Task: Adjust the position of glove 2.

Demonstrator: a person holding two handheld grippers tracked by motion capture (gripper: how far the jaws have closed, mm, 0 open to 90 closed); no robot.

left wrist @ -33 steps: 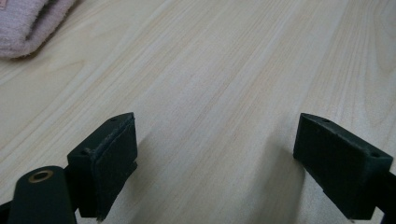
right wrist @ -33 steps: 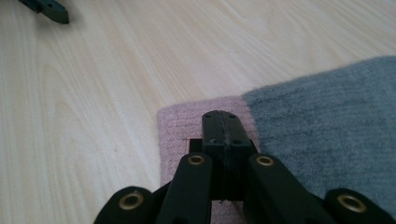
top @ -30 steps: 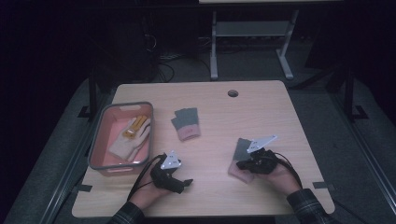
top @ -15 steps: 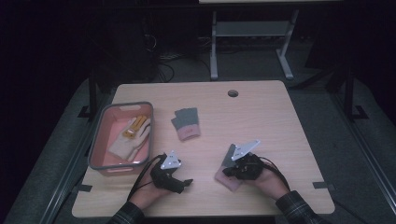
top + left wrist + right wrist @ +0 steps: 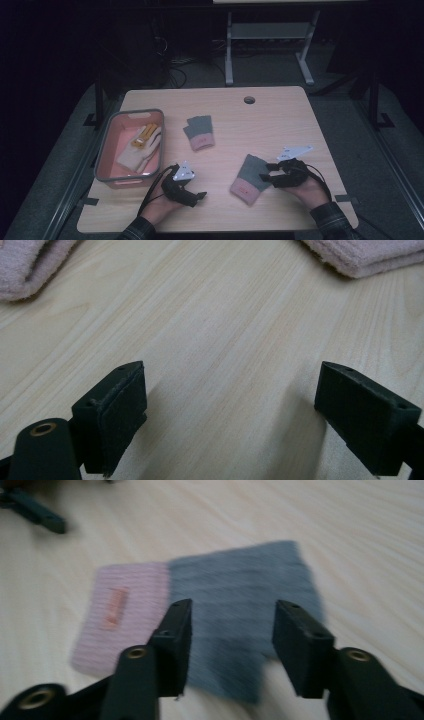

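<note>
Right tool (image 5: pixel 265 172) at roughly 5 o'clock on the bench (image 5: pixel 280 125), tips just at the grey edge of a grey-and-pink sock (image 5: pixel 247 179). Jaws just been opening, now parted about halfway; nothing pinched between them. In the right gripper view, sock (image 5: pixel 210 615) flat on the wood beyond and beneath the two black jaws, grey part toward 3 o'clock, pink cuff with a small orange label toward 9 o'clock. Picture somewhat blurred. Pads not pressing on the cloth as far as can be told.

Left tool (image 5: pixel 195 196) at about 7 o'clock on the bench, resting low near the front edge, held in the left hand (image 5: pixel 161 207). Jaws spread wide in the left gripper view (image 5: pixel 230 420), bare wood between them, nothing gripped. Pink cloth edges at the top corners of that view, well beyond the jaws.

Second folded pair of socks (image 5: pixel 200 132) near bench centre, toward 11 o'clock from the loose sock, well apart from both tools. Same grey top, pink cuff.

Pink bin (image 5: pixel 107 150) with grey rim at 9 o'clock on the bench, just beside the left tool's hand. Inside: pale glove (image 5: pixel 142 152) lying flat, a yellow-orange piece (image 5: pixel 141 135) at its far end.

Round hole (image 5: pixel 249 99) in the bench top at 12 o'clock. Right hand (image 5: pixel 305 190) at the front right, plaid sleeve (image 5: pixel 332 220) at the bench edge.
</note>
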